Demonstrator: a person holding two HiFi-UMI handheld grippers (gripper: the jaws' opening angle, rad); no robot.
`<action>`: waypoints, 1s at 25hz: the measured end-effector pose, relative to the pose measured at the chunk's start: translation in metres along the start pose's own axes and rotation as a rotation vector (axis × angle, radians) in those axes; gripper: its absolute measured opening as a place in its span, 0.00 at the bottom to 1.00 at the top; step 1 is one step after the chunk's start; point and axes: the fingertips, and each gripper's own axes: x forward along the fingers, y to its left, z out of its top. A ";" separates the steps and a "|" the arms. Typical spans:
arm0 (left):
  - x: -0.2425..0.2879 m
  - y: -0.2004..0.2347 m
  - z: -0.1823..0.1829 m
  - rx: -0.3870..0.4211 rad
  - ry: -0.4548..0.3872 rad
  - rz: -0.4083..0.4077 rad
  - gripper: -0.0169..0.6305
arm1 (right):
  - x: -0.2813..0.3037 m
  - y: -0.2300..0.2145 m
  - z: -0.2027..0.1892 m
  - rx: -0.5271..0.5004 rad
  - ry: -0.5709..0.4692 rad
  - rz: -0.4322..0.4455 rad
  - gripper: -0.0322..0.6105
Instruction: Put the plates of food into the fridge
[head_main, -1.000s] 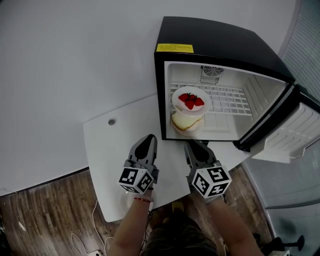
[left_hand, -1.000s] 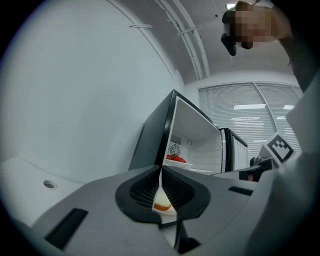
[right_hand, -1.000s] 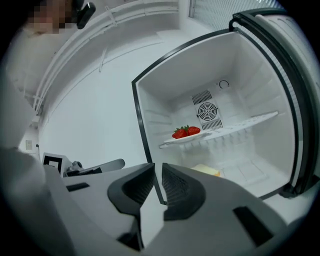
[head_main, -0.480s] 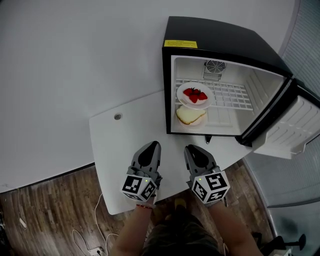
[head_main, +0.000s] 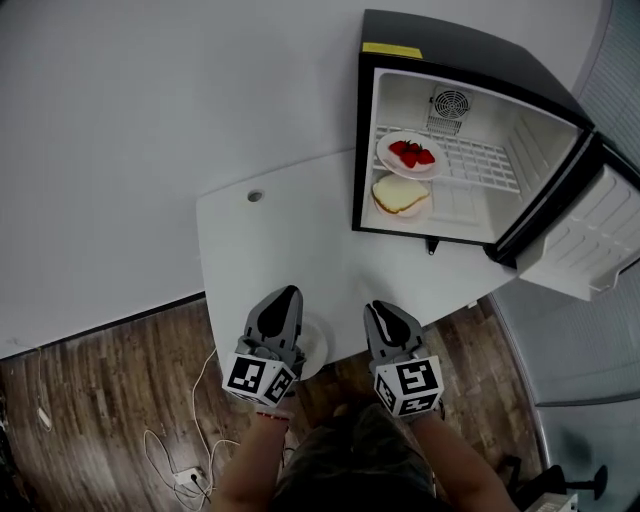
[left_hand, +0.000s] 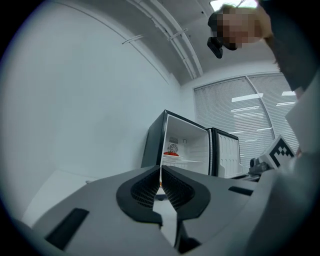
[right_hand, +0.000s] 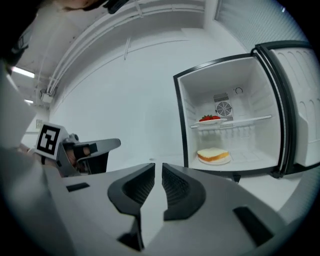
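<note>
Moved since before: both claws have drawn back from the fridge (head_main: 540, 150) toward the near edge of the table (head_main: 290, 240), and the fridge now sits further off at the upper right.
Left claw (head_main: 283, 297): tips pressed together, nothing between them, hovering over the table's near edge.
Right claw (head_main: 378, 308): jaws have just been closing a little and stand a thin gap apart, with nothing between them.
Strawberry plate (head_main: 411, 155): inside the fridge, on the left end of the wire shelf (head_main: 480, 165).
Bread plate (head_main: 400, 196): inside the fridge, on its floor, right under the strawberry plate.
Door (head_main: 590, 240): swung wide open to the right.
Progress: both plates look stowed, and no other plate shows on the table.
How the plates would handle: likely light, stiff, smooth and slippery, and breakable if dropped. The strawberries could roll if the plate tips, and the bread is soft and should not be pinched.
Where to take hold: at the bare rim nearest the opening, with the plate kept level.
</note>
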 end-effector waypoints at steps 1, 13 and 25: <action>-0.012 0.003 0.001 -0.002 0.003 0.024 0.05 | -0.004 0.008 -0.009 -0.017 0.019 0.000 0.12; -0.139 0.021 -0.017 -0.017 0.004 0.231 0.05 | -0.034 0.092 -0.097 0.156 0.233 0.127 0.12; -0.170 -0.009 -0.075 -0.020 0.054 0.211 0.05 | -0.041 0.145 -0.171 0.530 0.428 0.149 0.18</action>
